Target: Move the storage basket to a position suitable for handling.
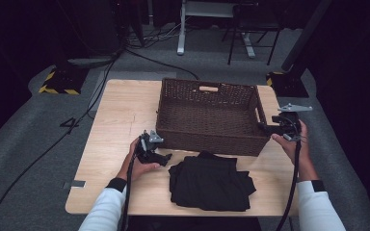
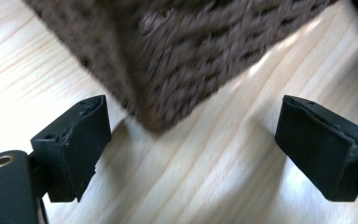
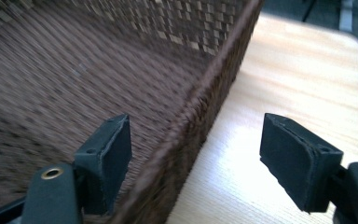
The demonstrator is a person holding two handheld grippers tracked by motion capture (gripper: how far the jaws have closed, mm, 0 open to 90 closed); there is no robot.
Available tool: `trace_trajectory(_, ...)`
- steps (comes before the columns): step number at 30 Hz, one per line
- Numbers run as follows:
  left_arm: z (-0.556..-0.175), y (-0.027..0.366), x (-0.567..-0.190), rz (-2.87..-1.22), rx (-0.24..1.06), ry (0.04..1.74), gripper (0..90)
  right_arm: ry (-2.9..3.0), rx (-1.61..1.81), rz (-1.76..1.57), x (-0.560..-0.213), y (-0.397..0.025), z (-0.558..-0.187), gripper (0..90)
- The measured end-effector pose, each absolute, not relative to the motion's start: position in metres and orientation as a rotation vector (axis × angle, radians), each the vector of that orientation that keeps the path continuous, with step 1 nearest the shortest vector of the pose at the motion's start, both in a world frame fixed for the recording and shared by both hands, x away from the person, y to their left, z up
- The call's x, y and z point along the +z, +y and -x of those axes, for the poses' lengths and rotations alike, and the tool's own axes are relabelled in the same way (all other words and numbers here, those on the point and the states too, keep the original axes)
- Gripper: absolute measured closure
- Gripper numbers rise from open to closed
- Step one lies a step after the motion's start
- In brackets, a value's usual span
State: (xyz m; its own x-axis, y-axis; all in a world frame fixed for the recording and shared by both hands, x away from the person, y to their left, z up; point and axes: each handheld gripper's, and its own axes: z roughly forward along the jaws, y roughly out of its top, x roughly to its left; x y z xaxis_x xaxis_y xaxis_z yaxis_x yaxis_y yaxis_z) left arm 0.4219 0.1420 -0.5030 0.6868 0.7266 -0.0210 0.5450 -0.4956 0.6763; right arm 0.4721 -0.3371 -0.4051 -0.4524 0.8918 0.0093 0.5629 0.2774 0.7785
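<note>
High view: a dark brown woven wicker basket at the middle of the far half of a pale wooden table, rectangular, with handle slots cut in its walls; a folded black cloth flat on the table just in front of the basket's near wall, close to the near edge; left gripper low over the wood by the basket's near left corner, just left of the cloth, held in a hand with a white sleeve; right gripper at the basket's right end wall, jaws pointing toward the rim.

Left gripper view: two black jaws spread wide, nothing between them but bare wood; the blurred basket corner just ahead, between the jaw tips and apart from both.

Right gripper view: jaws released and wide apart, straddling the basket's rim, one jaw over the woven floor inside, the other outside over the table; no contact with the rim to be made out.
</note>
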Motion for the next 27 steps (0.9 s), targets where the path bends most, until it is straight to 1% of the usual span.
trace_trajectory(2,-0.417,0.148,-0.501,-2.237,0.34,0.972,13.8,2.089,1.087,-1.292,-0.397,-0.343,-0.459,24.0)
trace_trajectory(3,-0.414,0.153,-0.499,-2.243,0.343,0.994,17.0,2.068,1.112,-1.274,-0.393,-0.346,-0.449,24.0)
trace_trajectory(5,-0.408,0.16,-0.496,-2.231,0.292,1.029,15.8,2.058,1.101,-1.228,-0.387,-0.353,-0.426,21.7)
trace_trajectory(6,-0.403,0.164,-0.495,-2.212,0.275,1.032,16.9,2.051,1.094,-1.213,-0.387,-0.356,-0.417,21.4)
trace_trajectory(9,-0.383,0.169,-0.489,-2.203,0.281,0.979,16.4,2.05,1.113,-1.201,-0.393,-0.367,-0.378,20.6)
trace_trajectory(11,-0.367,0.169,-0.484,-2.212,0.293,0.947,16.2,2.063,1.118,-1.203,-0.401,-0.368,-0.362,20.6)
trace_trajectory(12,-0.357,0.166,-0.481,-2.217,0.332,0.952,16.5,2.08,1.118,-1.2,-0.405,-0.368,-0.356,20.6)
trace_trajectory(14,-0.344,0.163,-0.474,-2.191,0.352,0.955,17.0,2.109,1.082,-1.191,-0.417,-0.363,-0.342,21.5)
trace_trajectory(17,-0.324,0.157,-0.462,-2.168,0.369,0.871,17.0,2.161,1.082,-1.19,-0.436,-0.354,-0.328,21.8)
trace_trajectory(19,-0.312,0.149,-0.457,-2.145,0.331,0.827,16.3,2.2,1.108,-1.212,-0.447,-0.346,-0.321,21.5)
trace_trajectory(20,-0.312,0.149,-0.457,-2.145,0.331,0.827,16.2,2.258,1.077,-1.166,-0.451,-0.337,-0.315,20.8)
trace_trajectory(22,-0.303,0.136,-0.455,-2.151,0.303,0.765,16.1,2.27,1.09,-1.154,-0.453,-0.326,-0.309,21.3)
trace_trajectory(24,-0.299,0.122,-0.458,-2.18,0.29,0.726,16.2,2.297,1.117,-1.125,-0.453,-0.315,-0.303,24.5)
trace_trajectory(27,-0.301,0.104,-0.466,-2.238,0.291,0.711,16.4,2.33,1.132,-1.059,-0.451,-0.294,-0.296,23.6)
